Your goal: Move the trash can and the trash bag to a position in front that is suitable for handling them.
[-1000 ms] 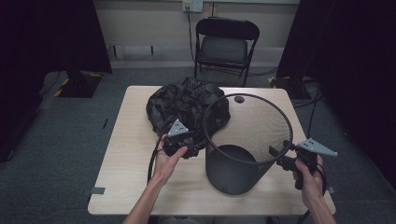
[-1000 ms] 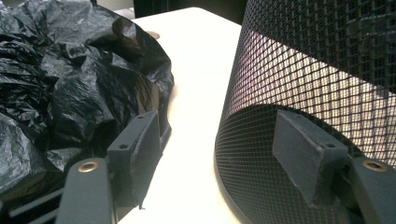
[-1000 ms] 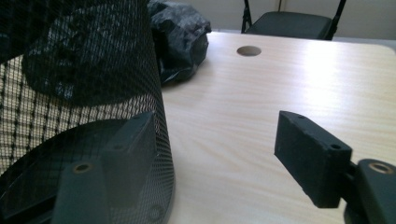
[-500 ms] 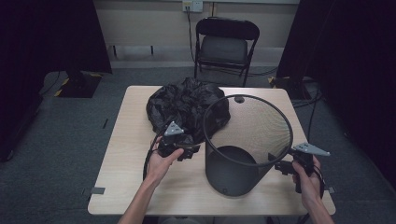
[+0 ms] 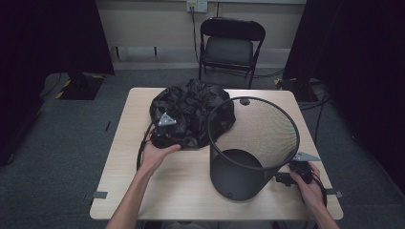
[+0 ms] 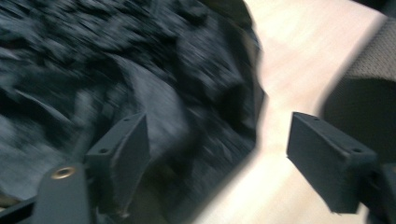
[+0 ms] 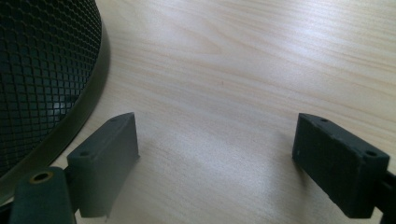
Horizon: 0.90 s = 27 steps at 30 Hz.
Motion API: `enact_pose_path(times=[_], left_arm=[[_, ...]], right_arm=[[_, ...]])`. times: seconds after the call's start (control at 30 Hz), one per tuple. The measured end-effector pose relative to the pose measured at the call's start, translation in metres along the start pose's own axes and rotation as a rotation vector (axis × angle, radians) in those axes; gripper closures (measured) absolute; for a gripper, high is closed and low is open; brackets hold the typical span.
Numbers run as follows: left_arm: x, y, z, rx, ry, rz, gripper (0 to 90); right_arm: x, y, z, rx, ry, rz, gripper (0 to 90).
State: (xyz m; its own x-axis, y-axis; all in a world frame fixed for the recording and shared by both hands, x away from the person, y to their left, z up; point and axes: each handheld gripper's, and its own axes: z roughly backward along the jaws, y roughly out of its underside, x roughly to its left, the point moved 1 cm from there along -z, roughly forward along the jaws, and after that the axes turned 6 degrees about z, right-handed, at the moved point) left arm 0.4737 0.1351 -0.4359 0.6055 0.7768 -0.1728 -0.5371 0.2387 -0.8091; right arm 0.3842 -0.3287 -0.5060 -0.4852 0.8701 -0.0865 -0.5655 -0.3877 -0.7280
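My left gripper [image 5: 168,130], jaws just widened, reaches the black bag [image 5: 191,112] to grab it; right gripper [image 5: 286,179], just opened, empty, rests beside the mesh bin [image 5: 253,143] near the counter's [image 5: 191,186] right edge.

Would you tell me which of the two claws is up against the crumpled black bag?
The left claw: it sits open at the near edge of the black bag, while the right claw is open low beside the mesh bin, over bare table.
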Motion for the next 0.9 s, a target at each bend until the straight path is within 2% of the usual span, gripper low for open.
enact_pose_path(times=[0.07,0.13,0.17,0.23,0.27,0.33,0.4,0.47,0.5,0.53,0.6,0.63,0.67,0.7,0.8,0.87,0.9], left_arm=[[0.010,-0.006,-0.007,-0.009,-0.020,0.037,20.2],[0.019,-0.009,-0.016,0.002,-0.015,0.060,20.8],[0.022,-0.009,-0.020,0.003,-0.027,0.057,20.0],[0.027,-0.008,-0.029,0.012,-0.024,0.059,19.5],[0.029,-0.007,-0.034,0.034,-0.033,0.058,19.6],[0.030,-0.005,-0.039,0.051,-0.063,0.044,19.2],[0.029,-0.003,-0.042,0.049,-0.082,0.039,19.1],[0.027,-0.002,-0.044,0.059,-0.075,0.044,18.4],[0.026,-0.001,-0.045,0.071,-0.080,0.030,35.2],[0.025,-0.001,-0.045,0.079,-0.070,0.023,35.2],[0.024,0.000,-0.044,0.074,-0.064,0.034,49.8],[0.023,0.001,-0.043,0.069,-0.040,0.049,56.1],[0.022,0.002,-0.043,0.068,-0.031,0.059,57.5],[0.020,0.002,-0.043,0.070,-0.042,0.038,62.4],[0.019,0.004,-0.041,0.062,-0.029,0.038,77.4],[0.018,0.004,-0.039,0.056,-0.015,0.044,83.3],[0.016,0.005,-0.037,0.060,-0.016,0.033,84.4]], right_arm=[[0.000,0.000,0.000,0.001,0.000,-0.001,13.6],[0.000,0.000,0.000,0.001,0.000,-0.002,13.5],[0.000,0.000,0.000,0.001,-0.001,-0.002,13.5],[0.001,0.000,0.000,0.002,-0.001,-0.001,13.5],[0.001,0.000,0.000,0.002,-0.003,0.000,13.5],[0.001,0.000,0.000,0.001,-0.006,0.003,13.4],[0.001,0.000,0.000,0.002,-0.009,0.005,13.1],[0.001,0.000,0.000,0.002,-0.010,0.006,13.1],[0.001,0.000,0.000,0.001,-0.011,0.008,13.1],[0.001,0.000,0.000,0.001,-0.011,0.008,13.1],[0.002,0.000,0.000,0.001,-0.012,0.009,13.1],[0.002,0.000,0.000,0.001,-0.013,0.010,13.1],[0.002,0.000,0.000,0.003,-0.014,0.008,13.1],[0.003,0.000,0.000,0.001,-0.016,0.013,13.1],[0.003,0.000,0.000,0.000,-0.020,0.016,13.1],[0.003,0.000,0.000,0.000,-0.019,0.016,13.1],[0.003,0.000,0.000,0.000,-0.019,0.016,13.1]])
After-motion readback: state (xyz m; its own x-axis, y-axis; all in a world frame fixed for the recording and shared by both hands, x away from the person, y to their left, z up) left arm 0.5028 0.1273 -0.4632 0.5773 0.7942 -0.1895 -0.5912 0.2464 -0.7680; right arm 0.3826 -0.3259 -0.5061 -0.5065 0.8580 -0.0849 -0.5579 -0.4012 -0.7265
